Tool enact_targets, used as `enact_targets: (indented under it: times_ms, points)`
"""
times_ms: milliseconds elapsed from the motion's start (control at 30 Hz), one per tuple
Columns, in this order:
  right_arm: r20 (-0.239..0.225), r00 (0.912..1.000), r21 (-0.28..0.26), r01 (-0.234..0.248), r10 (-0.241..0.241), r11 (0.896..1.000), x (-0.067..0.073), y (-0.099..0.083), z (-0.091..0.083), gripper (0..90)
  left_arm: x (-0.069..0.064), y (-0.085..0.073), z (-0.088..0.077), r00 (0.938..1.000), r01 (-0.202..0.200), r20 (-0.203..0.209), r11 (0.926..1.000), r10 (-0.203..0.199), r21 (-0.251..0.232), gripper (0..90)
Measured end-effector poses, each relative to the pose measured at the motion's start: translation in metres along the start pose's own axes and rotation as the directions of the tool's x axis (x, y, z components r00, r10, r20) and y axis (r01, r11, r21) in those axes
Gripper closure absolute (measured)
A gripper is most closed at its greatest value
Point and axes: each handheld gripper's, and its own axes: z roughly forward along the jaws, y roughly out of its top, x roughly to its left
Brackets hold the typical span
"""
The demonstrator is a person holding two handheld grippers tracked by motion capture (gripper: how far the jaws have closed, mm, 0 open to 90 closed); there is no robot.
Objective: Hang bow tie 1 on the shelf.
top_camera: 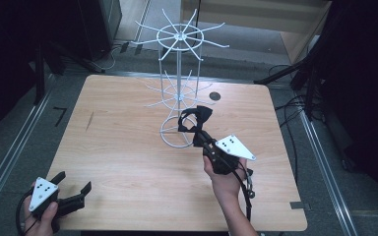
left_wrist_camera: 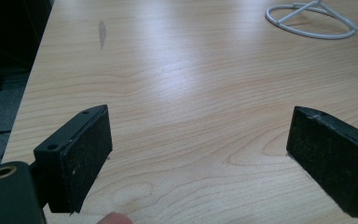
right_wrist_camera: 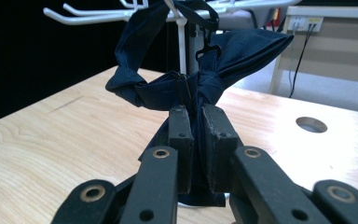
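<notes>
Bow tie (right_wrist_camera: 200,74) pinched in right hand-held gripper (right_wrist_camera: 196,126), beside white rack (top_camera: 177,88), left hand-held gripper (left_wrist_camera: 198,154) spread

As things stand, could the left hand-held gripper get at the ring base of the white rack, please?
Probably yes. The left hand-held gripper is open at the table's near left corner, and only bare wood lies between it and the white rack's ring base. The bow tie sits on the far side.
</notes>
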Motion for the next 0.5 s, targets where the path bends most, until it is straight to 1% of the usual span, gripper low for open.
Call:
enact_targets:
  times_ms: [200,267,300,367,400,467,500]
  points:
    - [-0.009,1.0,0.018,-0.004,0.004,1.0,-0.0023,-0.0027,0.0035,81.3,0.0001,-0.0001,-0.0003,1.0,0.002,0.001,1.0,-0.002,0.001,7.2]
    - [-0.011,0.9999,0.017,-0.009,0.009,1.0,-0.0032,-0.0032,0.0033,77.1,0.0001,-0.0002,-0.0005,1.0,0.001,0.0,1.0,-0.001,0.001,7.2]
    - [-0.011,0.9999,0.017,-0.011,0.011,1.0,-0.0035,-0.0032,0.0032,74.0,0.0002,-0.0002,-0.0005,1.0,0.001,0.001,1.0,-0.001,0.001,7.2]
    - [-0.022,0.9995,0.007,-0.021,0.021,1.0,-0.0051,-0.0026,0.0023,62.9,0.0003,-0.0002,-0.0008,1.0,0.0,0.0,1.0,0.0,0.002,7.2]
    - [-0.039,0.9987,-0.002,-0.033,0.032,0.999,-0.0061,-0.0016,0.0012,55.5,0.0005,-0.0002,-0.0008,1.0,-0.001,-0.001,1.0,0.001,0.0,7.1]
    - [-0.063,0.9976,-0.003,-0.031,0.031,1.0,-0.0072,0.0007,-0.0007,43.8,0.0006,-0.0003,-0.001,1.0,0.002,0.001,1.0,-0.002,0.0,7.2]
    - [-0.063,0.9977,-0.001,-0.023,0.023,1.0,-0.0075,0.0019,-0.0018,39.2,0.0006,-0.0003,-0.0011,1.0,0.002,0.001,1.0,-0.002,0.001,7.2]
